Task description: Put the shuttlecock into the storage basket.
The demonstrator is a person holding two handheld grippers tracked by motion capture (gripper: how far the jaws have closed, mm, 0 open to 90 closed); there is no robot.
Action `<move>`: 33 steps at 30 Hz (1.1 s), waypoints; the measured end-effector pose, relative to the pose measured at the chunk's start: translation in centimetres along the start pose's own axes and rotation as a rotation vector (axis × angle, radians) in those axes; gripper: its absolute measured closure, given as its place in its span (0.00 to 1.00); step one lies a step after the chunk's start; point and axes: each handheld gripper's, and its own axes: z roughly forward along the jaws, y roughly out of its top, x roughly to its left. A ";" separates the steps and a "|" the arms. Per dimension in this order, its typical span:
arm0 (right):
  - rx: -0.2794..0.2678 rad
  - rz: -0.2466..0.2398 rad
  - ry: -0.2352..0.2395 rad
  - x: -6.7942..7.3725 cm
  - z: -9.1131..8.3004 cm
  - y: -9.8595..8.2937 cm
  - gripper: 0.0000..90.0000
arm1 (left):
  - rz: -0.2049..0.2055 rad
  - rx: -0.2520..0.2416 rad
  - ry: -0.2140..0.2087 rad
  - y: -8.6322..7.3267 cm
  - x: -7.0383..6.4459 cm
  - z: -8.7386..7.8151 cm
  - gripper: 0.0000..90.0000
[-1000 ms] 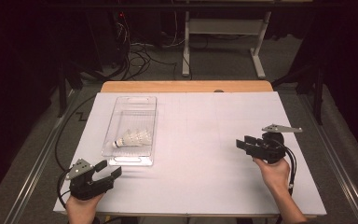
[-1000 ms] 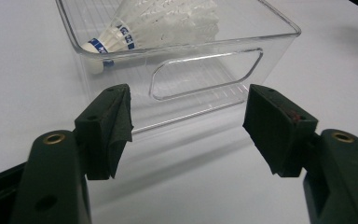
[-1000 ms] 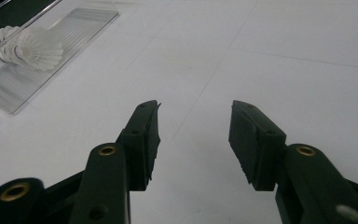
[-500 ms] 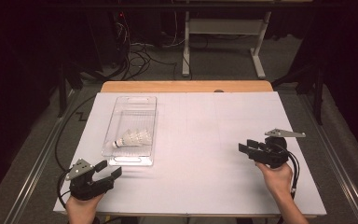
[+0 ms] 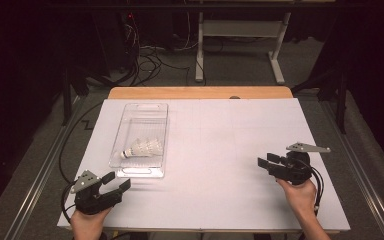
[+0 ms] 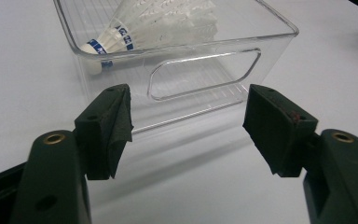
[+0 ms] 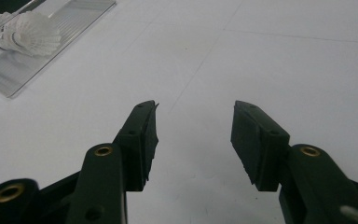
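Two shuttlecocks [image 6: 154, 23] — just beyond left tool [image 6: 186, 126].

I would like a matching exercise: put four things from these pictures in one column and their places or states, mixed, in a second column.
1. shuttlecocks
2. clear plastic bin
3. left claw
4. right claw

a. open, empty, at the table's right side
b. lying inside the bin
c. open, just before the bin's near end
d. standing on the white table, left part

Pairs: 1-b, 2-d, 3-c, 4-a

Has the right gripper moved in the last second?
Yes. The right gripper has drawn back toward the table's near edge.
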 end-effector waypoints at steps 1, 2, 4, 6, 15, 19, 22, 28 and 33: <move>0.000 -0.001 0.000 0.0 -0.1 -0.1 0.56 | 0.000 0.000 0.000 0.0 0.0 0.0 0.37; -0.005 -0.003 -0.001 0.0 -0.1 -0.1 0.56 | 0.001 0.000 0.000 0.0 0.0 0.0 0.37; -0.006 -0.003 0.000 0.1 -0.2 -0.3 0.56 | 0.001 0.000 0.000 0.0 0.0 0.0 0.37; -0.009 -0.006 0.002 0.1 -0.3 -0.4 0.56 | 0.000 0.000 0.000 0.0 0.0 0.0 0.37; -0.023 0.003 0.008 0.1 -0.6 -1.1 0.55 | 0.000 -0.002 -0.001 0.0 0.0 0.0 0.37; -0.035 -0.004 0.003 0.1 -0.9 -1.3 0.55 | -0.001 -0.002 -0.001 0.0 0.0 0.0 0.37; -0.041 -0.005 0.001 0.1 -1.0 -1.5 0.55 | -0.001 -0.002 -0.001 0.0 0.0 0.0 0.37; -0.045 -0.011 -0.002 0.1 -1.2 -2.0 0.53 | -0.001 -0.002 -0.002 0.0 -0.1 0.0 0.37; -0.058 -0.004 -0.001 0.1 -1.5 -2.4 0.53 | -0.001 -0.002 -0.002 0.0 -0.1 0.0 0.37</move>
